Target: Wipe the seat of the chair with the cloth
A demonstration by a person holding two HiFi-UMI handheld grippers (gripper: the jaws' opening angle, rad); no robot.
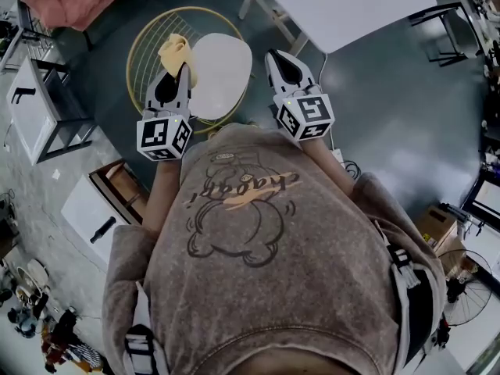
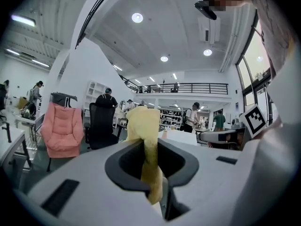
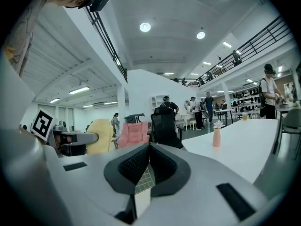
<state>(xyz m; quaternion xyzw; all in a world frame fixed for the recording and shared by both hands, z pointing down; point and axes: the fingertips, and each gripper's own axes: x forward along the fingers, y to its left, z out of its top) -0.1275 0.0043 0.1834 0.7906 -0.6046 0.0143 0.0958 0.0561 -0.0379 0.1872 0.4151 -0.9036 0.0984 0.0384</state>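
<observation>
Above the chair (image 1: 221, 73), the left gripper (image 1: 183, 69) holds the yellow cloth (image 1: 176, 51). Its fingers are squeezed tight on the cloth. The cloth runs down between them and sticks out past the tips in a soft bunch. It hangs over the left edge of the chair's round white seat, inside the gold wire ring (image 1: 144, 41). It is hard to tell if it touches the seat. The right gripper (image 1: 275, 57) is near the right side of the seat. Its fingers are pressed together with nothing in them. A white table (image 1: 344, 2) stands just past the chair, with a small pink bottle (image 3: 216, 136) on it.
</observation>
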